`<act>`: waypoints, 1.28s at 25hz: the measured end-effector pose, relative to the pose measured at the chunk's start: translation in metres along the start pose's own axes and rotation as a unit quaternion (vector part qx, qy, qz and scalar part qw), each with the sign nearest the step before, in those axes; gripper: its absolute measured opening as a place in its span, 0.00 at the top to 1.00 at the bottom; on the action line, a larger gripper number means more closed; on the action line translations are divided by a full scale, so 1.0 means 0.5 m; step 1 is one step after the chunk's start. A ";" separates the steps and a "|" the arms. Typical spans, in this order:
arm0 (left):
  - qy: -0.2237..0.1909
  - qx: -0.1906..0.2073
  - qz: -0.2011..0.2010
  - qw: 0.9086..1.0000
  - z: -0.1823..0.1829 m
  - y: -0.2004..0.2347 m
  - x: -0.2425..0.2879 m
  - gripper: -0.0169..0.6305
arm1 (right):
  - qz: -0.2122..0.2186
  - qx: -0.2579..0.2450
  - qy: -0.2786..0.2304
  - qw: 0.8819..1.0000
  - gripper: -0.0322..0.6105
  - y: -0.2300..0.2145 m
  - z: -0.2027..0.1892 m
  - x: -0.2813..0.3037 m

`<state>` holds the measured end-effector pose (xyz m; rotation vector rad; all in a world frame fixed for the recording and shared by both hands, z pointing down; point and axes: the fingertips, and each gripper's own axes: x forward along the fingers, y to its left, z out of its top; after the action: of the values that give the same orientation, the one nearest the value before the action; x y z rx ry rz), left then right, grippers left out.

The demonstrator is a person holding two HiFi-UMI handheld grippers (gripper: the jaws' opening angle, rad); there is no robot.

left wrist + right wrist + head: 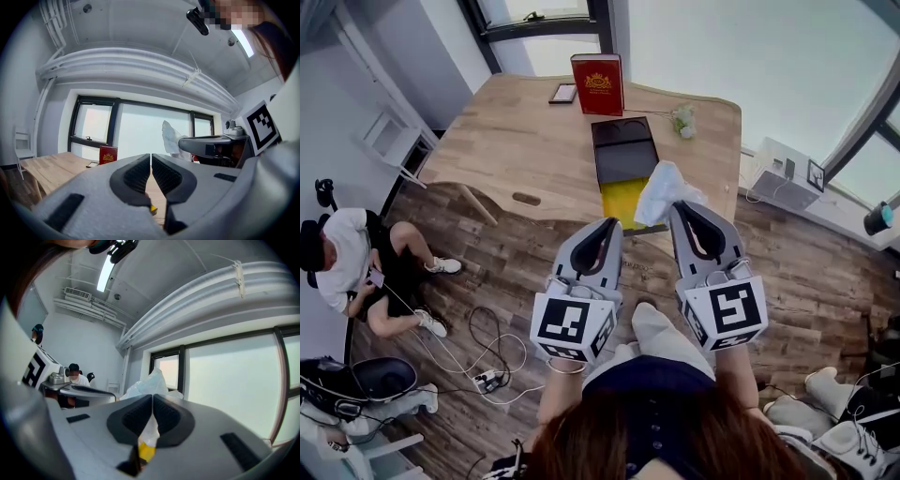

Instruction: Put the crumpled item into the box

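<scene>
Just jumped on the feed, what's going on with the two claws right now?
A person holds a claw in each hand at the near edge of the wooden table. The right claw is shut on the crumpled white item, held up by the near right corner of the open yellow-lined box. It is not in the box yet. The left claw is shut and empty, beside it.
</scene>
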<state>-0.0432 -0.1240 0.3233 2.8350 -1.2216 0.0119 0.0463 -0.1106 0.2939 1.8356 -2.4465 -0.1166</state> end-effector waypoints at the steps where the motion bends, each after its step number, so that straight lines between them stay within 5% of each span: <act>1: 0.000 0.002 0.000 1.000 0.001 0.003 0.007 0.92 | 0.001 0.000 0.001 1.000 0.90 -0.004 0.000 0.006; 32: 0.021 -0.002 0.044 0.999 -0.017 0.092 0.159 0.92 | 0.055 -0.024 0.048 0.997 0.90 -0.084 -0.085 0.190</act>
<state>-0.0217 -0.2127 0.3364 2.7598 -1.3349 0.0728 0.0643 -0.2139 0.3333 1.6445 -2.4488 -0.0787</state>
